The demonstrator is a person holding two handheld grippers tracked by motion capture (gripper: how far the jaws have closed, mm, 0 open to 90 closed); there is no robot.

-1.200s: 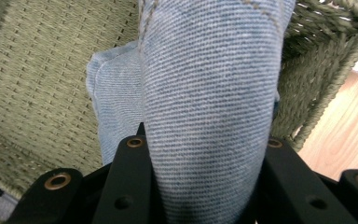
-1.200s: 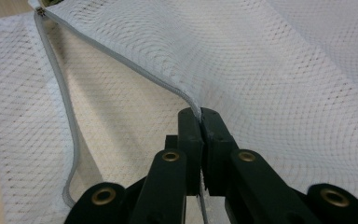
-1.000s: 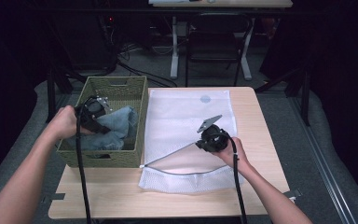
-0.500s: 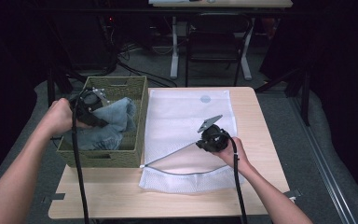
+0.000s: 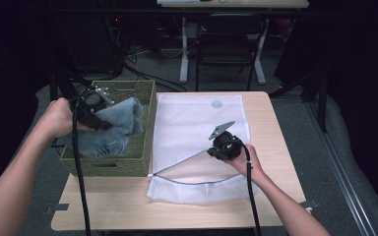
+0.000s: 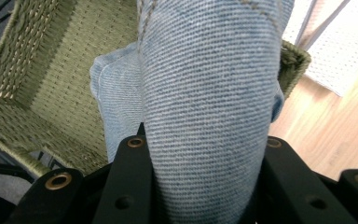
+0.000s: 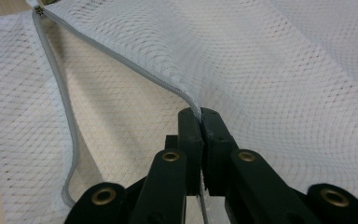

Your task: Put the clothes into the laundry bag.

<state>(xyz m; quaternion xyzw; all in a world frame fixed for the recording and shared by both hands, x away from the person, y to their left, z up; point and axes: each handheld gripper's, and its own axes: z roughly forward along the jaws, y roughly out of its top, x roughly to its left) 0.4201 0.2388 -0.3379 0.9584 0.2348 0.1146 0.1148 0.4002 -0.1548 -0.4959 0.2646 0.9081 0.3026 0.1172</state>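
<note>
1. The left gripper [image 5: 100, 110], jaws clamped on the jeans [image 6: 205, 116], has lifted them higher over the woven basket [image 5: 145, 147]; a second ago they lay lower inside.
2. Right of the basket, the right gripper [image 7: 200, 116] pinches the mesh bag's [image 5: 197, 123] zipper edge, holding the mouth open.
3. The jeans look ready to cross into the bag.

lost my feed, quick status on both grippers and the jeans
Left gripper shut on jeans, over basket. Right gripper shut on mesh bag zipper edge. Path looks clear.
</note>
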